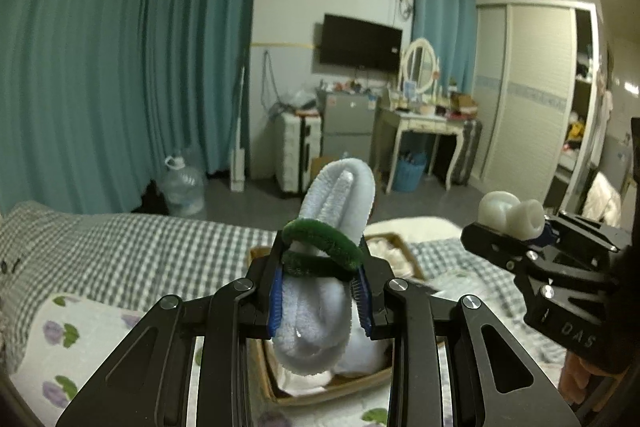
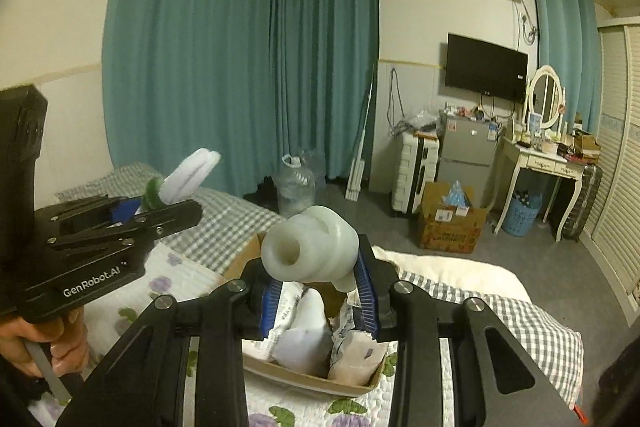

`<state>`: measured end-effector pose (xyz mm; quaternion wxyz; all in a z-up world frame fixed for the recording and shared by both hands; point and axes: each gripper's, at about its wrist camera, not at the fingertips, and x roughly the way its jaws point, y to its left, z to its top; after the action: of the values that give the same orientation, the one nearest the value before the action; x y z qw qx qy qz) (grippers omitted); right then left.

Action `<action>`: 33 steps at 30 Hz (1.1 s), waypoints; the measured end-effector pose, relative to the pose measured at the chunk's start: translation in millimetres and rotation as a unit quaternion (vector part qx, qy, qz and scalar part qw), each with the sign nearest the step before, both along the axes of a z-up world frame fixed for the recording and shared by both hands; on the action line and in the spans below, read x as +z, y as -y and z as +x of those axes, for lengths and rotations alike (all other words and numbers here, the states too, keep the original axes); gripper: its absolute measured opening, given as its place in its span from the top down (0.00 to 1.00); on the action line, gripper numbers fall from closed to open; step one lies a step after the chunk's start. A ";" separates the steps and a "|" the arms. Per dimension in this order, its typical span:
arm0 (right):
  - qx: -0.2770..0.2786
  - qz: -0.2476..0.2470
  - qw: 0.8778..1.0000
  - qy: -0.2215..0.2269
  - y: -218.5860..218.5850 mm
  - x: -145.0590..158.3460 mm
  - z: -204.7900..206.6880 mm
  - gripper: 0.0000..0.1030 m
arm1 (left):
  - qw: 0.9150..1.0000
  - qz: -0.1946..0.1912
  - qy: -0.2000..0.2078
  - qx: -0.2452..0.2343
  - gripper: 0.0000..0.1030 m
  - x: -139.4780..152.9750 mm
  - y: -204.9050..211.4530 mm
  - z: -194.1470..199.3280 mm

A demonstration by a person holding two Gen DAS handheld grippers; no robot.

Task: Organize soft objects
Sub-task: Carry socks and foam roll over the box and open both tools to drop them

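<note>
Left gripper [image 1: 320,291] is clamped on a white fuzzy bundle [image 1: 340,203] with a green band [image 1: 320,239] looped round it just above the blue pads; the bundle stands up and out past the fingertips, its lower folds hanging below them. Right gripper [image 2: 320,287] is closed on a pale, rubbery coiled piece [image 2: 312,247], whose open tube end faces the camera — it sits at the very tips of the fingers. Both grippers hang side by side above a shallow cardboard box [image 2: 308,379] on the bed [image 1: 132,247]. Inside the box: white soft items [image 2: 304,339] and a pinkish packet [image 2: 356,355] propped against the near right wall. The box rests on a floral quilt [image 2: 176,279] that lies over grey-checked bedding. A hand [image 2: 52,343] grips the handle of the left gripper at the lower left of the right wrist view. Background — teal curtains [image 2: 240,67], a wall-mounted TV [image 2: 486,67], a white dressing table [image 2: 536,163] with an oval mirror, a water jug [image 1: 182,183] on the floor. Edges of both views are blurred; labels on the packets are unreadable.
</note>
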<state>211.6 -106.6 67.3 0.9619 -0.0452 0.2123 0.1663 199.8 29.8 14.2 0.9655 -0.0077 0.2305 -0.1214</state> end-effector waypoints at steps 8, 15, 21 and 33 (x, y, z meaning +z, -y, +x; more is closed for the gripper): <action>-0.001 -0.014 0.997 -0.076 -11.4 -69.1 59.7 0.68 | 0.998 0.004 -0.068 -0.012 0.72 -52.0 5.4 41.2; 0.012 -0.039 0.991 -0.131 -20.8 -123.7 81.6 0.67 | 0.988 0.051 -0.143 -0.037 0.72 -101.3 28.9 61.5; 0.014 -0.048 0.987 -0.152 -20.1 -153.0 85.4 0.66 | 0.986 0.084 -0.143 -0.030 0.67 -111.2 36.3 59.2; 0.013 -0.011 0.990 -0.140 -11.3 -138.2 74.5 0.46 | 0.995 0.020 -0.100 0.002 0.25 -64.1 11.1 45.3</action>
<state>286.1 -95.4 -70.9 0.9197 -0.0349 0.3463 0.1815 245.1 18.7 -50.0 0.9377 -0.0005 0.3282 -0.1136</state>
